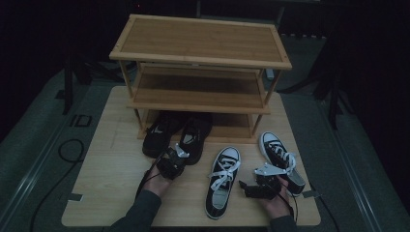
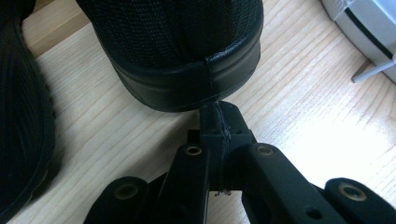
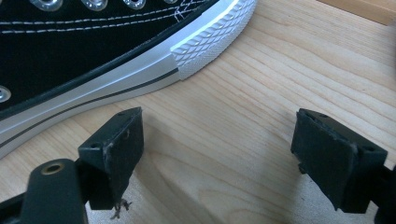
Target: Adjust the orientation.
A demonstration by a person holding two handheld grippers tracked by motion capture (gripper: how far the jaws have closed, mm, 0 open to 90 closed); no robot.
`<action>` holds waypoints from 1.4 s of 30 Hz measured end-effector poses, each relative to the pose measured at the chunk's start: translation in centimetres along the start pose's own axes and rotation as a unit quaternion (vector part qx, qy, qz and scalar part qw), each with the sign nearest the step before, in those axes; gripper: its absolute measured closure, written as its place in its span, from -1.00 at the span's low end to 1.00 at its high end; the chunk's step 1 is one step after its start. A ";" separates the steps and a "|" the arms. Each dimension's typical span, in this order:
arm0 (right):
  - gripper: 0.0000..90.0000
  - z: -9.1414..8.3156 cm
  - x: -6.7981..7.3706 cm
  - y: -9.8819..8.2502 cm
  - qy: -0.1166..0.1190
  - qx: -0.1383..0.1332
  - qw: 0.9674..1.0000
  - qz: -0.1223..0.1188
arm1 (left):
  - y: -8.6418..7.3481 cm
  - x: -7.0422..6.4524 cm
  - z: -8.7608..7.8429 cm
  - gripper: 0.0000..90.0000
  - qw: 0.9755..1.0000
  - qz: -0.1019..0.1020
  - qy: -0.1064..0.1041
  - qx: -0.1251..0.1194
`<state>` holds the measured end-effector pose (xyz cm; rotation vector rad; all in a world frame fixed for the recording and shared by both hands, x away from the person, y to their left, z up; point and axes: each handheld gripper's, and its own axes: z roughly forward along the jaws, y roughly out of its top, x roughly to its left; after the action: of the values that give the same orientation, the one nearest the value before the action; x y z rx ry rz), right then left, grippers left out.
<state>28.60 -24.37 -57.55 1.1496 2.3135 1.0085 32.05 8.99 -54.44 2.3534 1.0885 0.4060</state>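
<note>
A pair of black shoes stands half under the lowest shelf of a wooden shoe rack (image 1: 200, 55), one on the left (image 1: 157, 135) and one on the right (image 1: 196, 135). My left gripper (image 1: 180, 154) is shut with nothing in it. Its tips (image 2: 219, 122) touch the heel of the right black shoe (image 2: 177, 46), and the other black shoe (image 2: 18, 116) lies beside it. Two black-and-white sneakers lie on the table: a middle one (image 1: 222, 181) and a right one (image 1: 283, 162). Between them my right gripper (image 1: 245, 188) is open and empty (image 3: 217, 140), just off the middle sneaker's white sole (image 3: 116, 79).
The light wooden table (image 1: 109, 174) has bare room at its front left. The rack's middle shelf (image 1: 198, 94) and top shelf hold nothing. The rack's base edge (image 3: 364, 9) lies beyond the sneaker's toe. A white sneaker rim (image 2: 369, 28) sits to the right of the black heel.
</note>
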 end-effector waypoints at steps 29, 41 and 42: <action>-0.62 0.0 0.0 0.0 0.001 0.000 1.000 -0.001 | 1.0 -2.0 1.2 0.98 1.000 0.024 -0.010 -0.001; -0.62 0.0 0.0 0.0 0.001 0.000 1.000 -0.002 | 2.2 -1.6 1.7 0.98 1.000 0.028 0.000 0.004; -0.62 0.0 0.0 0.0 0.001 0.000 1.000 -0.002 | 2.4 -1.5 1.8 0.98 1.000 0.026 0.001 0.005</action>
<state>28.62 -24.35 -57.55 1.1452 2.3162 1.0089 33.36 5.94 -54.68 2.3938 1.0346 0.4224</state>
